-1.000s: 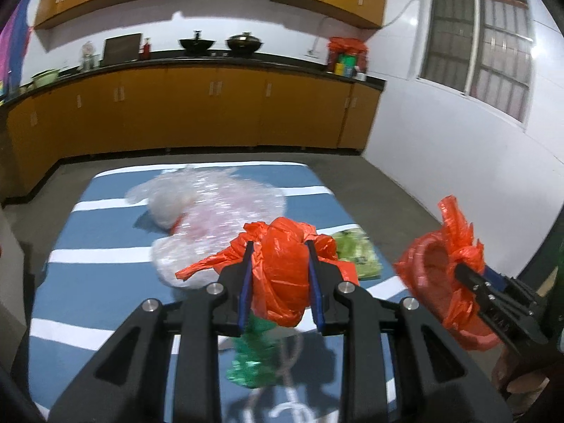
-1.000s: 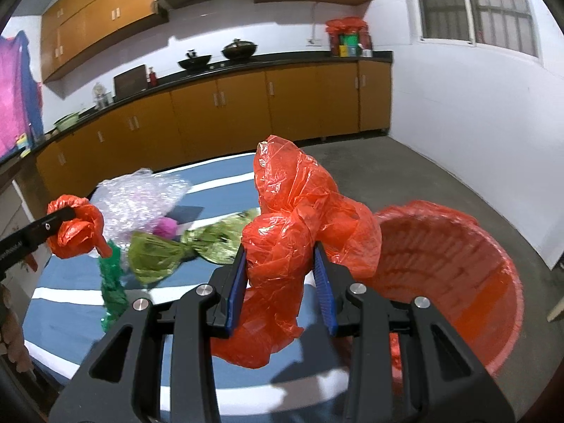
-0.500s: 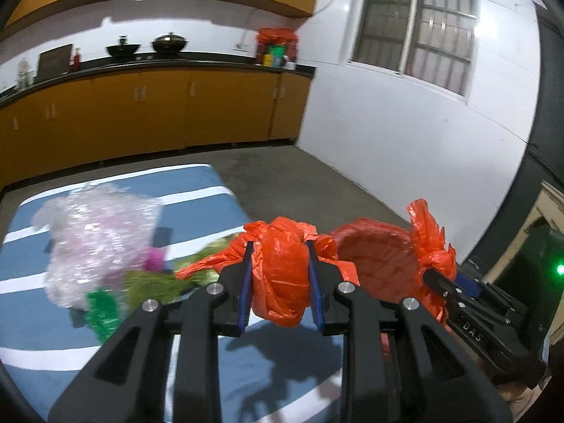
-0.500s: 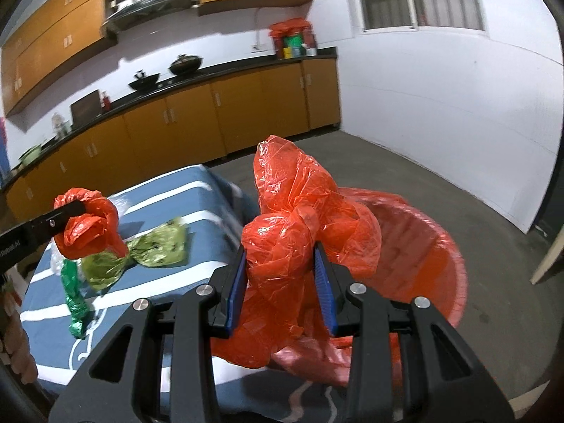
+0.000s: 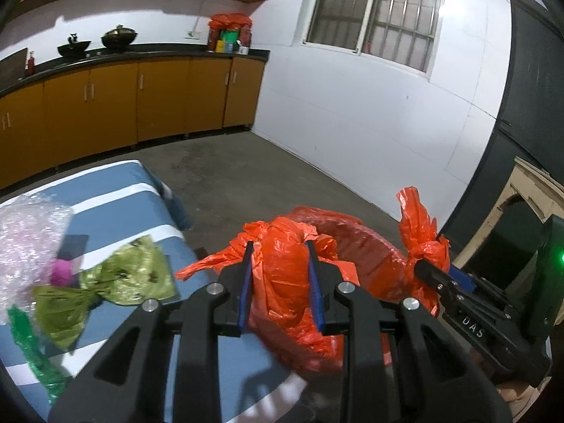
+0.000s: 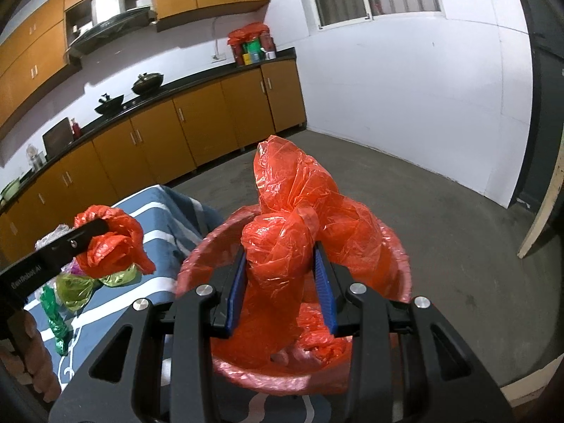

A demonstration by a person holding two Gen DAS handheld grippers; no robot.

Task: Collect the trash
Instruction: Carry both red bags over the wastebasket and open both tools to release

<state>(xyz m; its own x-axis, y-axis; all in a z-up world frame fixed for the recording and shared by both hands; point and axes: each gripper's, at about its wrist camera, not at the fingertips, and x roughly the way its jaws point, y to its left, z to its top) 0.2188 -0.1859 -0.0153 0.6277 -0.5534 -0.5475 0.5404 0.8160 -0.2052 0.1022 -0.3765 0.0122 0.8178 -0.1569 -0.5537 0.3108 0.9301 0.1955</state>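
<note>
Both hands are committed to one thing here: the crinkled orange plastic trash bag [image 6: 292, 246], gathered into two bunched handles. In the right wrist view the right gripper [image 6: 280, 278] sits in the lower centre with its blue pads clamped on a fat twist of that orange film, and beyond it opens the round, orange-lined mouth of the bag [image 6: 394, 257], with crumpled orange plastic lying inside. At the left edge of that view the left gripper [image 6: 88, 232] pinches the other bunch. Switch to the left wrist view and it reads the same: the left gripper [image 5: 280, 282] is closed tight on orange plastic at lower centre, and the right gripper [image 5: 428, 269] comes in from the lower right, biting a knotted tuft that stands up above its tips. Holding opposite sides of the rim looks like a way to keep the mouth spread and the sack under control, and I judge that is the point of it. Loose trash lies on the blue cloth with white stripes [image 5: 116, 204] at the left of the frame: a crumpled olive-green wrapper [image 5: 120, 278], a cloudy wad of clear bubble wrap [image 5: 28, 232], a scrap of bright green foil [image 5: 28, 352], all just beside the bag.
</note>
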